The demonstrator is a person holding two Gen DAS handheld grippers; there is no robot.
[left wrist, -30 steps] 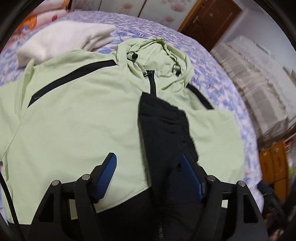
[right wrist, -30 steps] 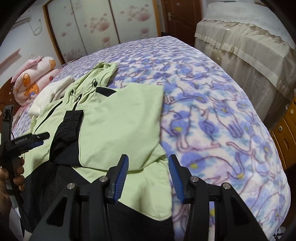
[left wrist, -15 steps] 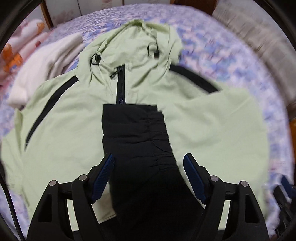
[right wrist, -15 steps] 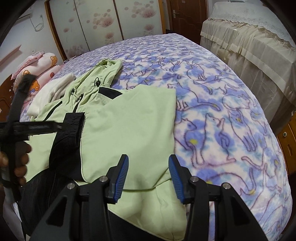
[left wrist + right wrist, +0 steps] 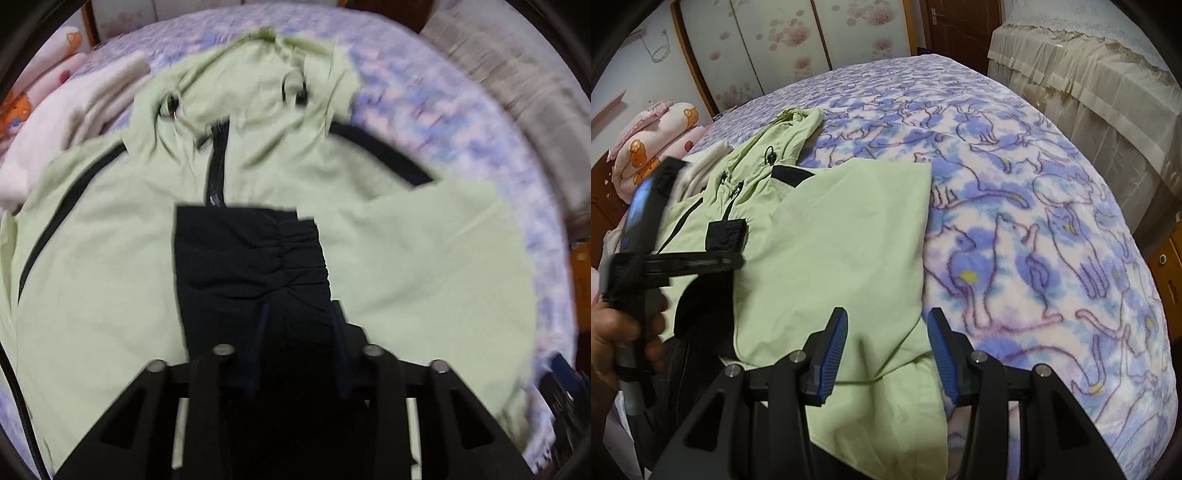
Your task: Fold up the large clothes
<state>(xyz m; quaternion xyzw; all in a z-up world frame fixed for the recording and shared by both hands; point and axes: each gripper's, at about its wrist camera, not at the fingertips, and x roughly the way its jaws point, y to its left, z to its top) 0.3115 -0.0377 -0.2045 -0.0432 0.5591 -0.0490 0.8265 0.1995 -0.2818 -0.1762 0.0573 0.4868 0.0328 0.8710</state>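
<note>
No writing is legible on the green jacket [image 5: 831, 240], spread left-centre on the bed [image 5: 1034, 206]. Left tongs [image 5: 299, 332] pinch its black cuff [image 5: 243, 254]; right tongs [image 5: 886, 347] gape wide over its hem.

1. A light green jacket [image 5: 842, 236] is spread on a bed covered by a blanket [image 5: 1034, 229] printed with blue cats.
2. One sleeve is folded across the jacket's front, and its black cuff [image 5: 726, 234] is laid near the zip.
3. The hood [image 5: 792, 125] is pointed toward the wardrobe doors [image 5: 798, 48].
4. The right gripper [image 5: 886, 345] is held with its blue-padded fingers [image 5: 833, 350] apart over the jacket's lower edge; nothing is gripped between them.
5. The left gripper [image 5: 701, 260], blurred, is seen at the left, held in a hand [image 5: 620, 339] above the black cuff; its jaw opening cannot be made out.
6. Pink pillows [image 5: 653, 144] are stacked at the far left.
</note>
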